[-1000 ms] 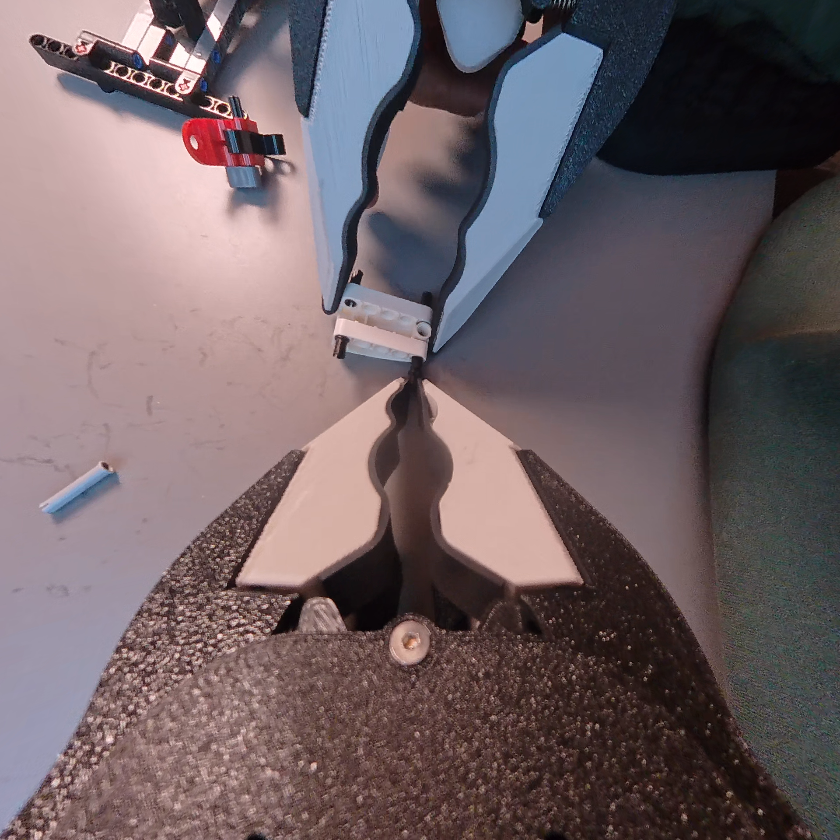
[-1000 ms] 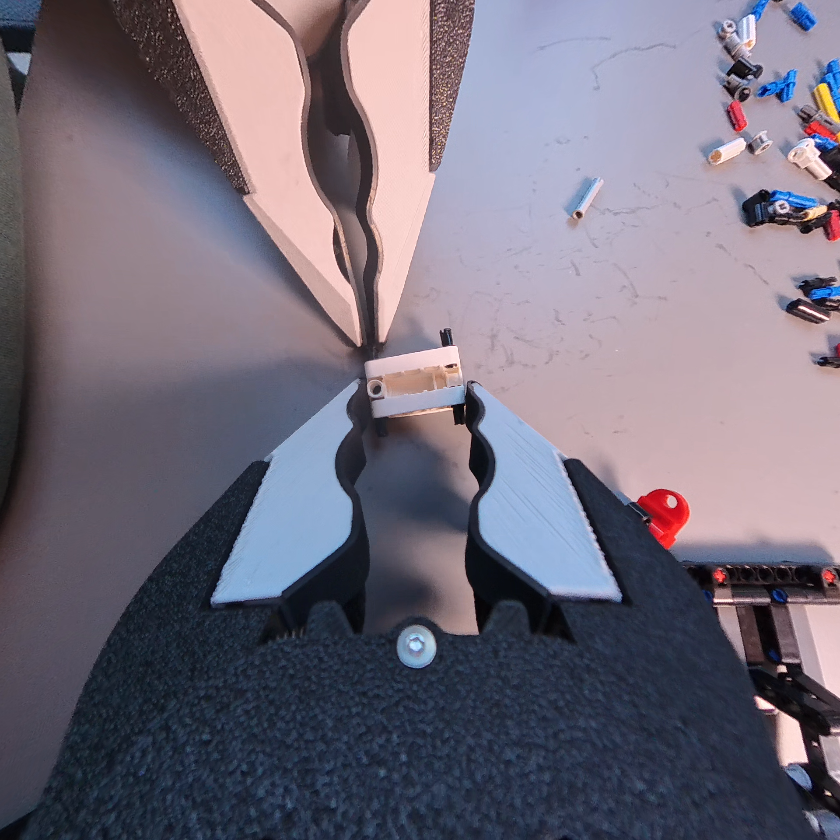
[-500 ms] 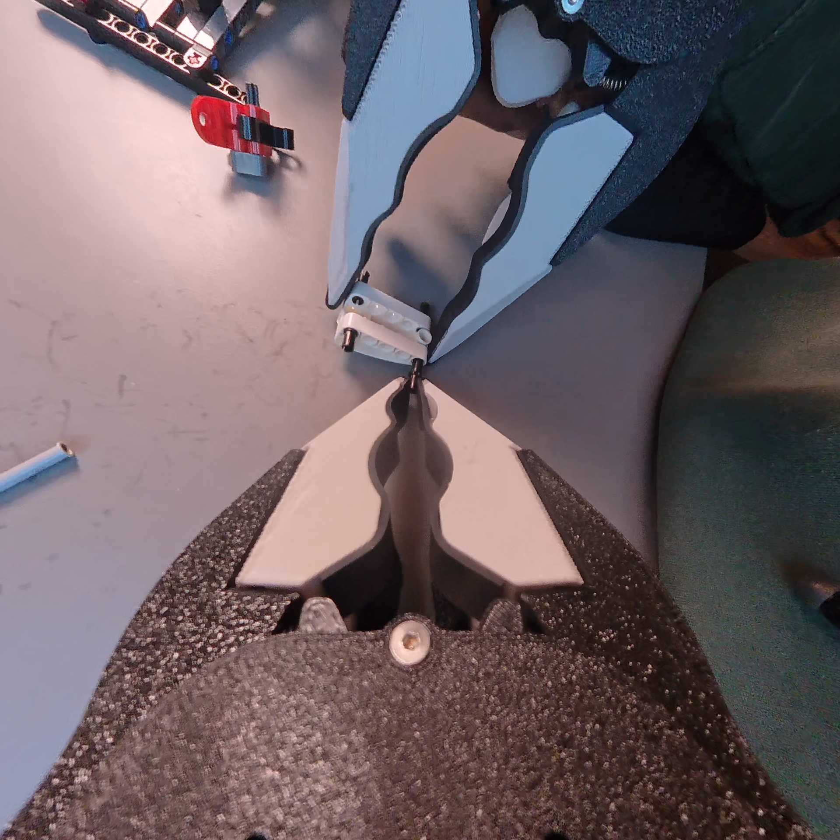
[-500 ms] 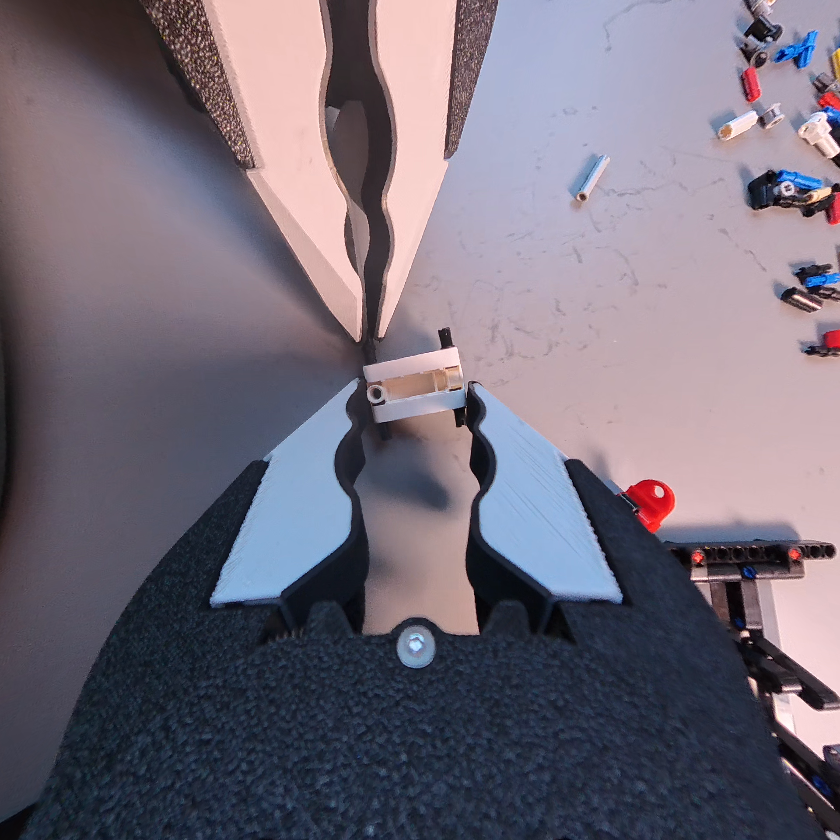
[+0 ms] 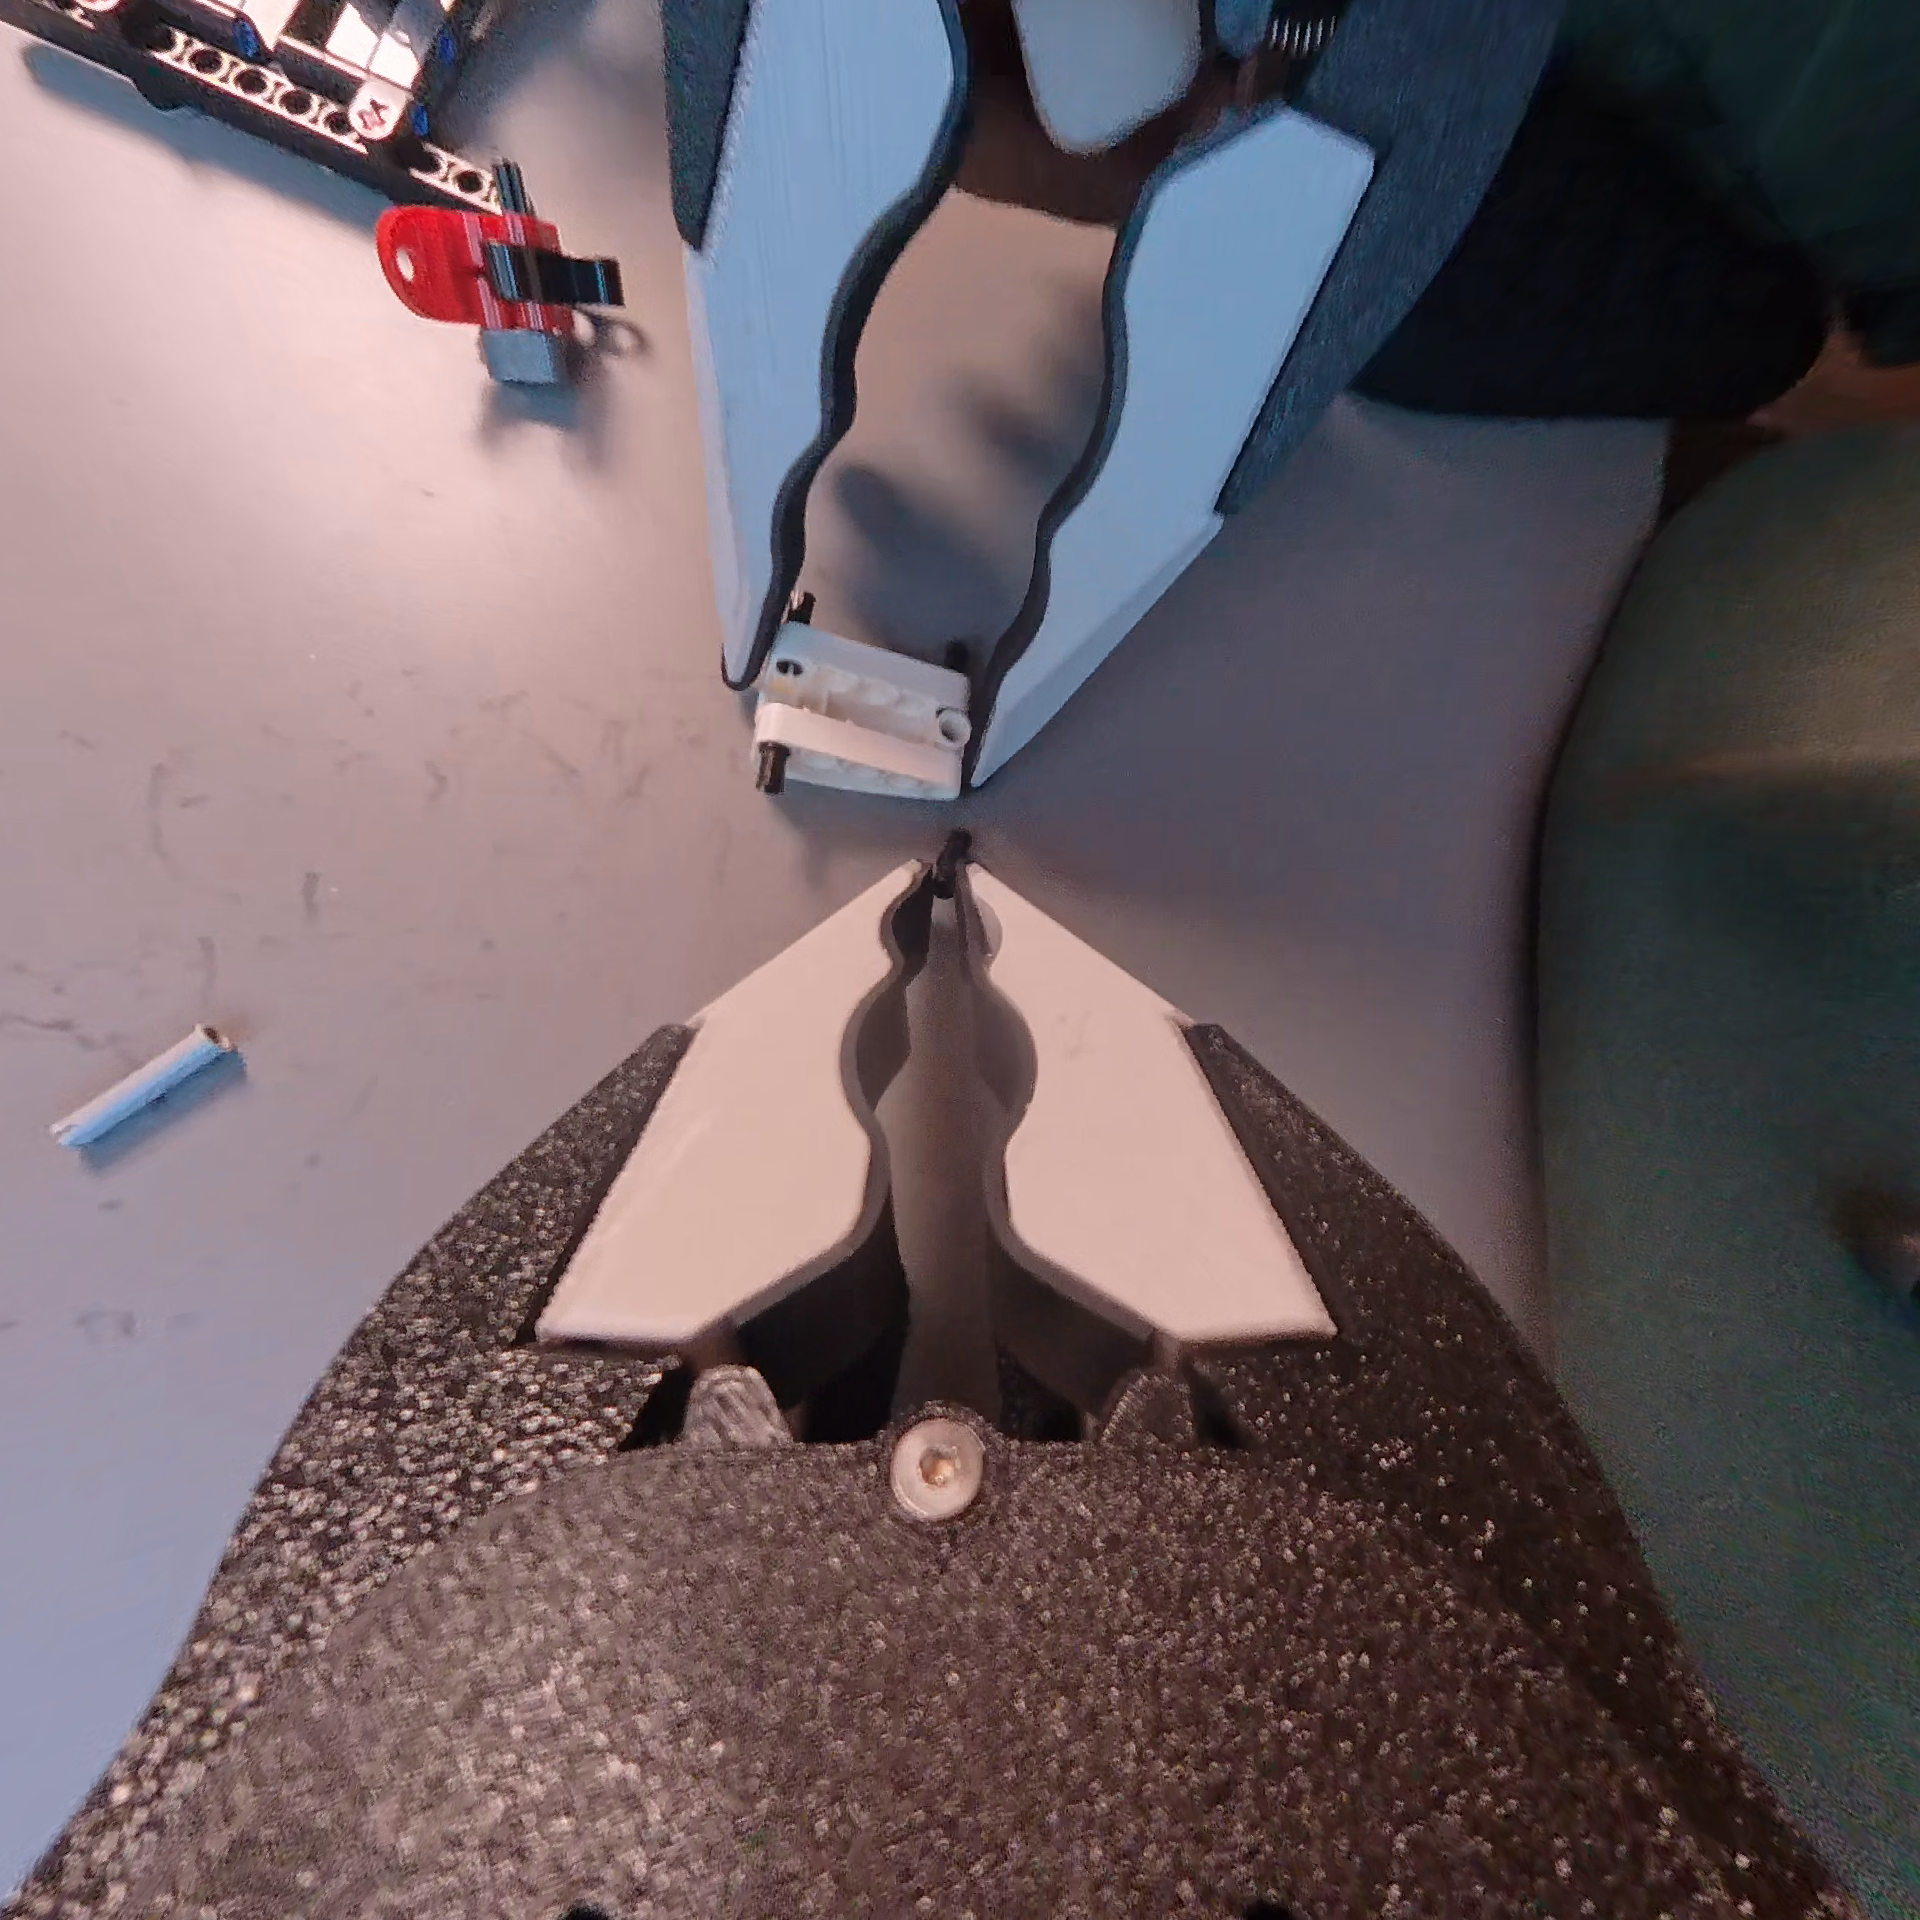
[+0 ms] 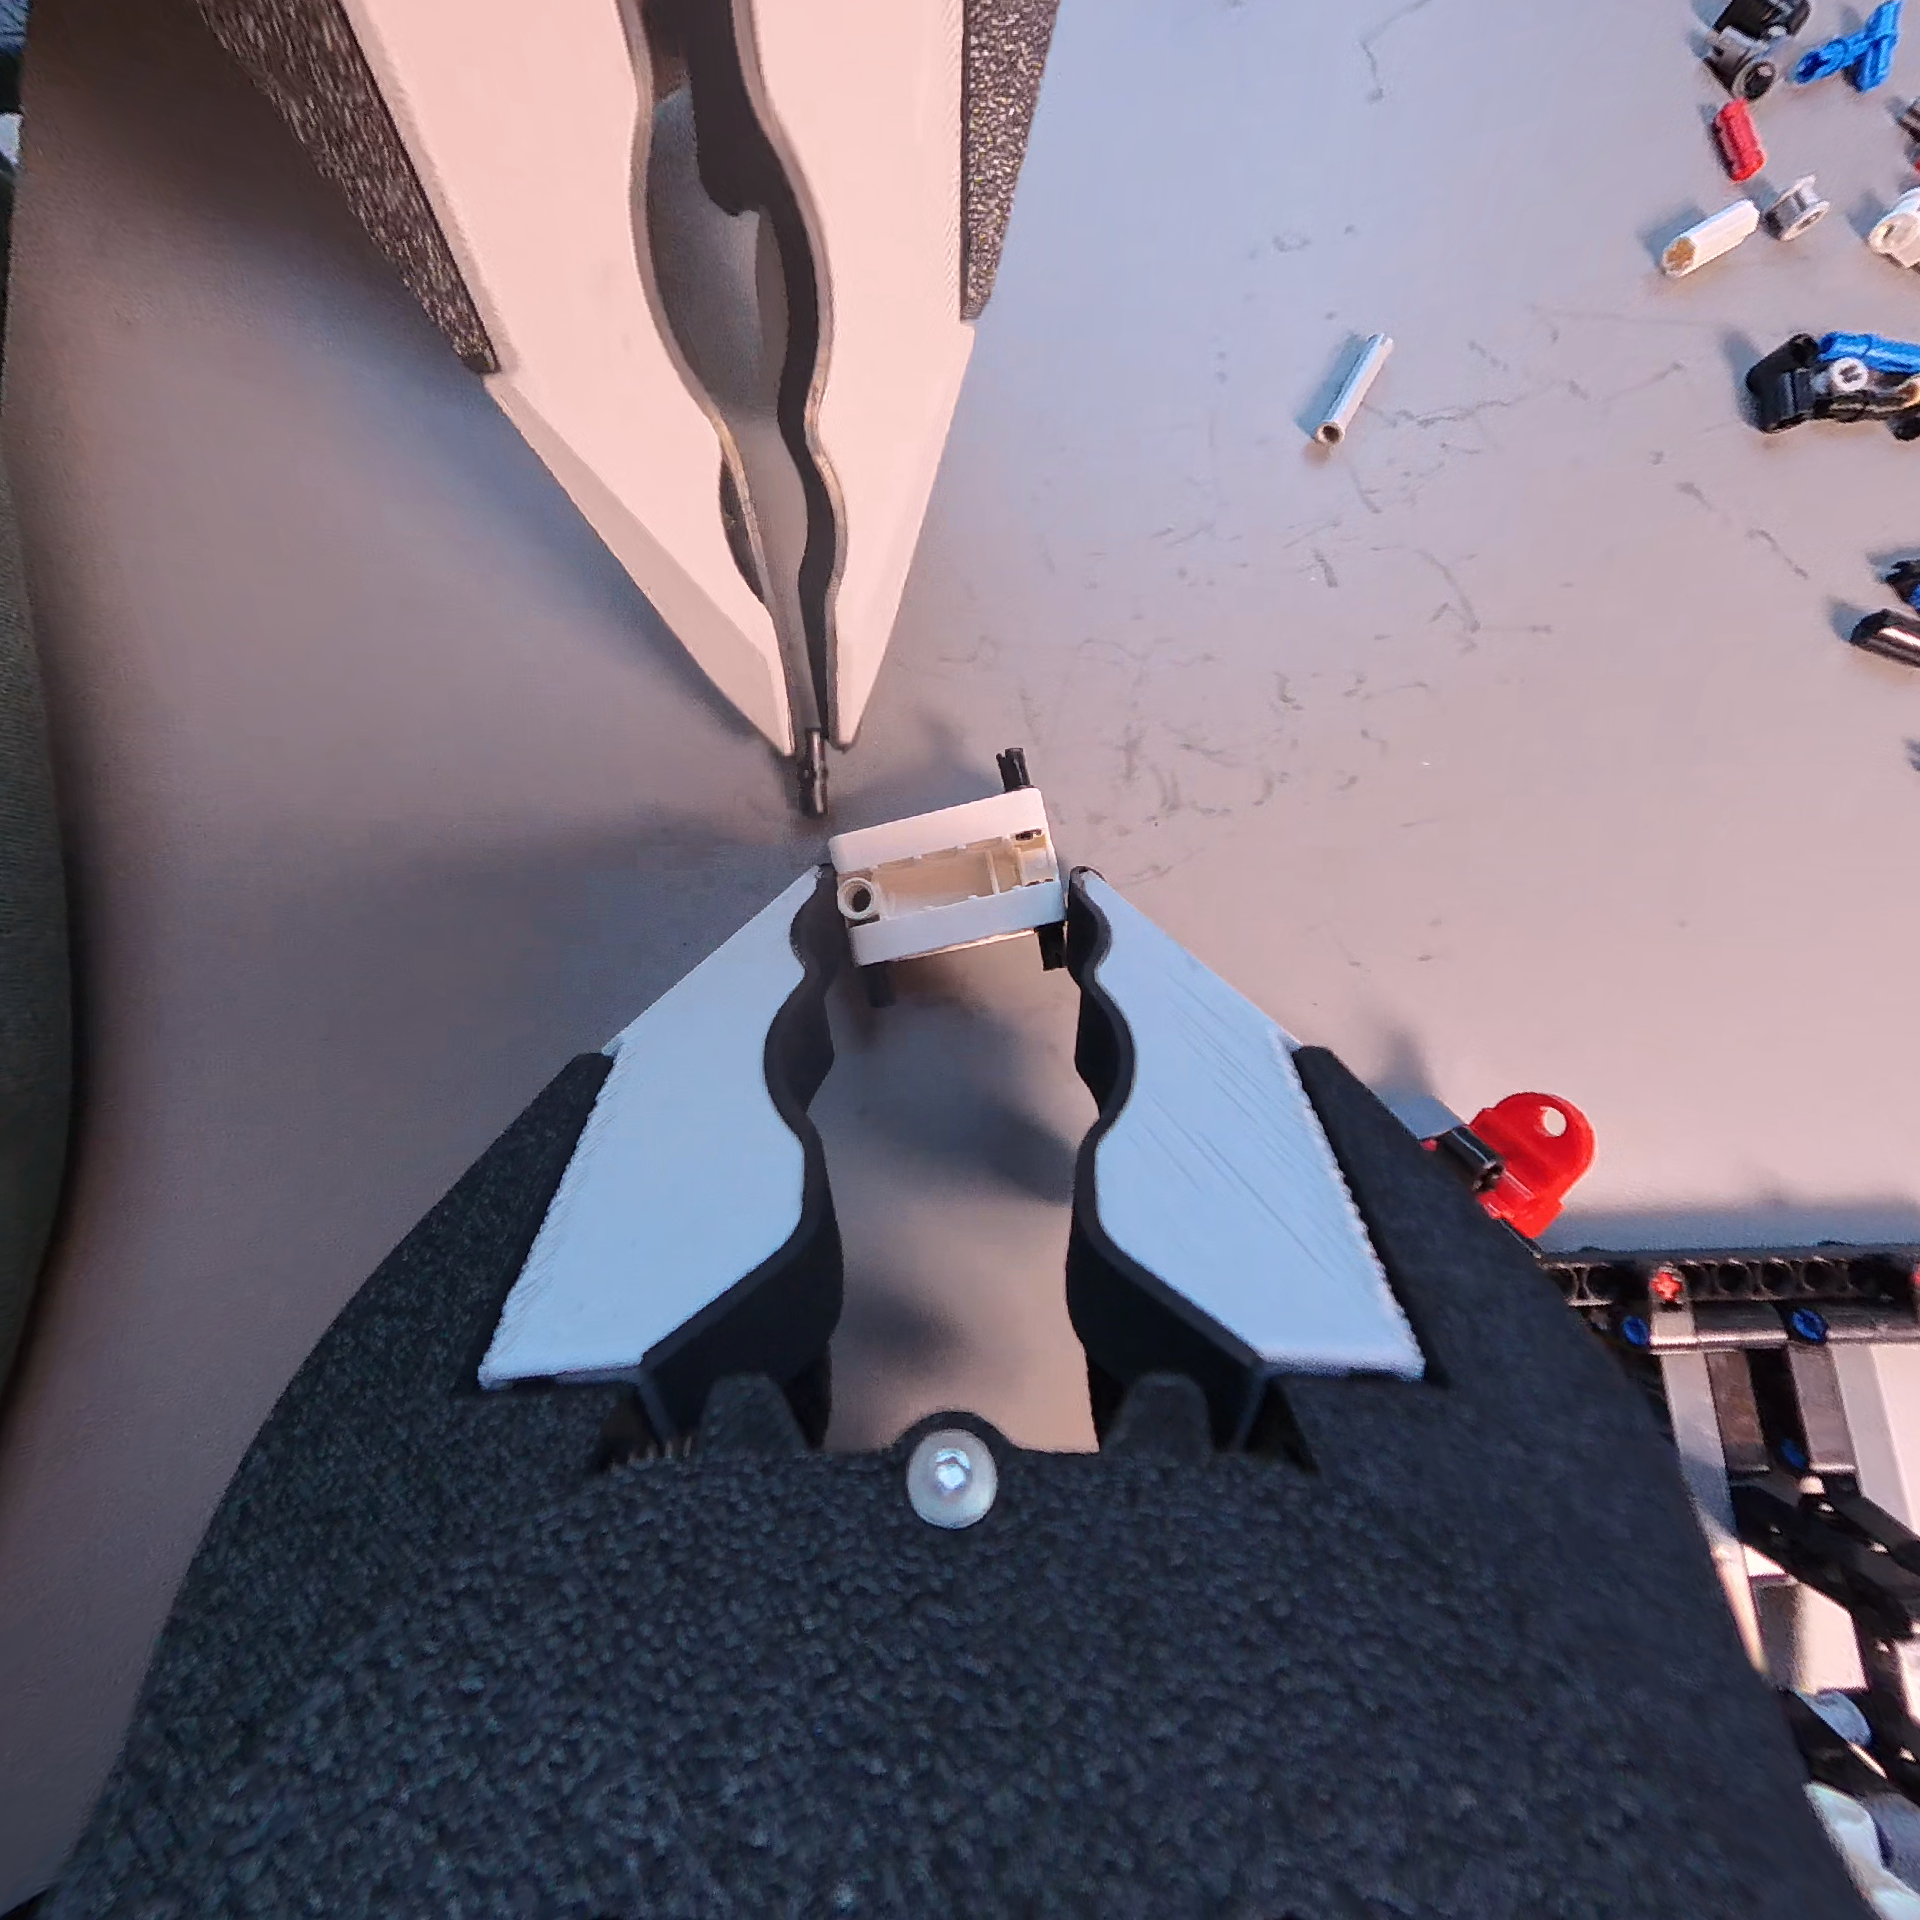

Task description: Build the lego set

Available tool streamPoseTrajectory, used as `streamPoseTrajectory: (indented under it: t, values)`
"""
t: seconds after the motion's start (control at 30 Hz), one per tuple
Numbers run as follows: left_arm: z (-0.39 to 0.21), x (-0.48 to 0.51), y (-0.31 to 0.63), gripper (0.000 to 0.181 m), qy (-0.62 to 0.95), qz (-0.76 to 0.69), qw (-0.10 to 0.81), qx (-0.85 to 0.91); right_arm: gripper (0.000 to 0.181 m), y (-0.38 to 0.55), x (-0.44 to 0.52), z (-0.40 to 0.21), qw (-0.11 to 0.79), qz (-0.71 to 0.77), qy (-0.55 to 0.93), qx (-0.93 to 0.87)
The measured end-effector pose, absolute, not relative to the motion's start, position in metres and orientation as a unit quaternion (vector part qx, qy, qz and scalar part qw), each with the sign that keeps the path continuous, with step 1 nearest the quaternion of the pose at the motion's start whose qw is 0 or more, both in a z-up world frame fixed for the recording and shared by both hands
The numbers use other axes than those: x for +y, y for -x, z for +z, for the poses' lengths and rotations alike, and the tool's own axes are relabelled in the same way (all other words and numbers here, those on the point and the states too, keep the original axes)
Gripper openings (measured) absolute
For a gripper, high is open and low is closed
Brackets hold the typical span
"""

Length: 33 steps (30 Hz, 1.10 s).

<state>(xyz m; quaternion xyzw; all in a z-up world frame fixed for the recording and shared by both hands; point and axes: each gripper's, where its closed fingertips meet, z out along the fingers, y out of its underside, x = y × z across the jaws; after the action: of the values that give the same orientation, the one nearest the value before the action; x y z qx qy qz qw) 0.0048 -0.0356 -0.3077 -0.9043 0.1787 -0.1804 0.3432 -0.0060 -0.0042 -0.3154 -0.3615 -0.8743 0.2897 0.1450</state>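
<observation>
white block (image 6: 951,902) | clamped in right hand-held gripper (image 6: 948,904) | pin (image 6: 811,771) just beside

Left gripper (image 5: 948,883): coarse, speckled black plastic body, smooth matt pale fingers (image 5: 769,1091), one bright metal screw (image 5: 937,1473). Right gripper (image 6: 951,899): finer-grained black body, white fingers (image 6: 686,1164) finely ridged. White block (image 6: 951,891): glossy moulded plastic, as are the small black pin (image 6: 811,767) and the red piece (image 6: 1532,1151). Table (image 5: 312,727): smooth grey, semi-matt, scuffed. Chair (image 5: 1745,935): green woven cloth.
</observation>
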Motion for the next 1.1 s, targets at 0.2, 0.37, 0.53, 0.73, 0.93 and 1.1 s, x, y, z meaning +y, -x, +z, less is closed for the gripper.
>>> streamPoseTrajectory:
  t: [0.2,0.37,0.53,0.73,0.93,1.1]
  values:
    - [-0.316,-0.046,-0.006,0.011,0.904,-0.144,0.326,0.236,0.044,0.006,-0.004,-0.315,0.148,0.298,0.360,-0.872]
    - [-0.315,-0.046,-0.008,0.016,0.904,-0.158,0.324,0.229,0.044,0.006,-0.004,-0.315,0.150,0.302,0.361,-0.870]
    - [-0.316,-0.047,-0.013,0.025,0.904,-0.115,0.336,0.238,0.044,0.006,-0.004,-0.315,0.153,0.308,0.358,-0.868]
    - [-0.317,-0.046,-0.012,0.028,0.903,-0.098,0.343,0.240,0.044,0.006,-0.004,-0.315,0.156,0.308,0.357,-0.868]
    - [-0.317,-0.047,-0.013,0.032,0.902,-0.107,0.340,0.242,0.043,0.006,-0.004,-0.315,0.158,0.309,0.358,-0.867]
    - [-0.317,-0.047,-0.013,0.032,0.902,-0.109,0.340,0.243,0.044,0.006,-0.004,-0.315,0.158,0.311,0.358,-0.866]
